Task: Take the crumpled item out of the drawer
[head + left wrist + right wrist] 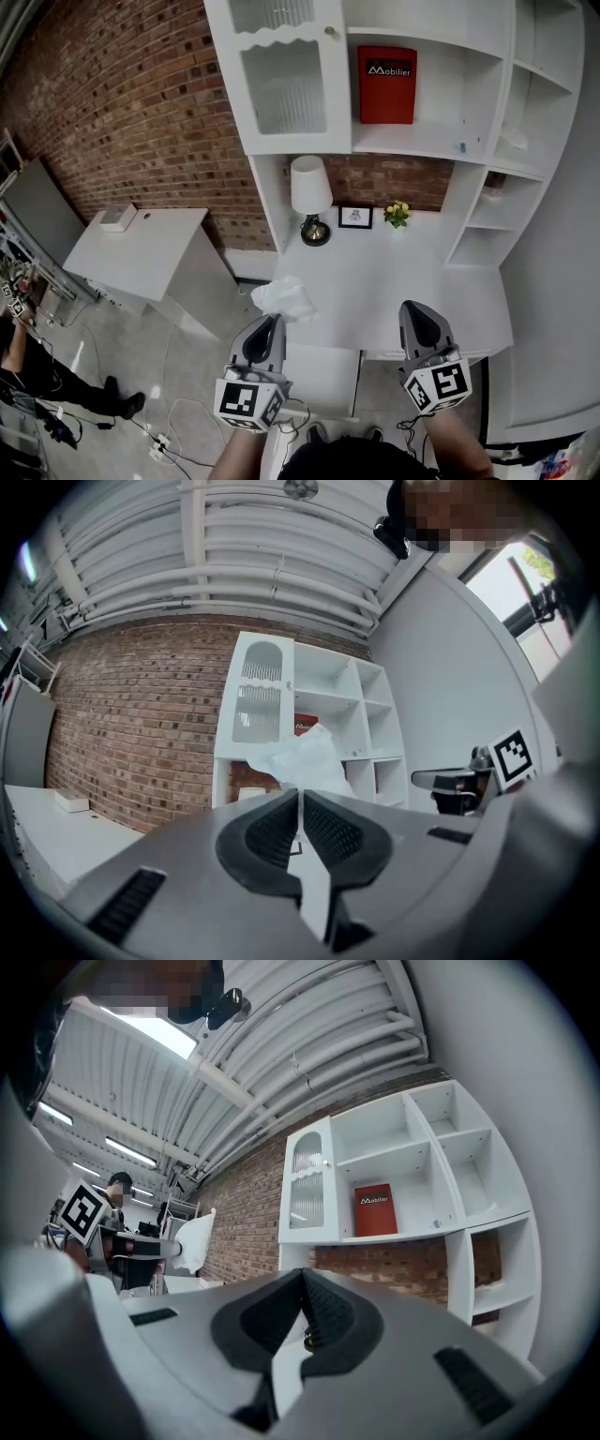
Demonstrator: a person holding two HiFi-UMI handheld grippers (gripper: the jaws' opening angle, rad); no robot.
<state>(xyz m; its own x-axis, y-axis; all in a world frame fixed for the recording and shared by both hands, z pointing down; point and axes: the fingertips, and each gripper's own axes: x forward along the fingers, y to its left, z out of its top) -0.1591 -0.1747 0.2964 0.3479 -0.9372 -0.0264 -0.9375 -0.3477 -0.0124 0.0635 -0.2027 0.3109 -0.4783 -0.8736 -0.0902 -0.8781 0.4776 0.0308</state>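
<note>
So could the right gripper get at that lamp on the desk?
Probably yes: the right gripper is empty, and only open desk lies between it and the lamp, though its shut jaws must open first.

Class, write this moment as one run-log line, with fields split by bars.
left gripper: shut on crumpled paper | right gripper: shut, empty | crumpled paper: held up at desk edge

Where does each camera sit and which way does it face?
Head view: person's head, looking down at the desk; left claw, right claw, forearms show.
Left gripper view: on the left claw, facing the shelf unit; jaws pinch the crumpled item.
Right gripper view: on the shut right claw, facing that shelf unit too.
</note>
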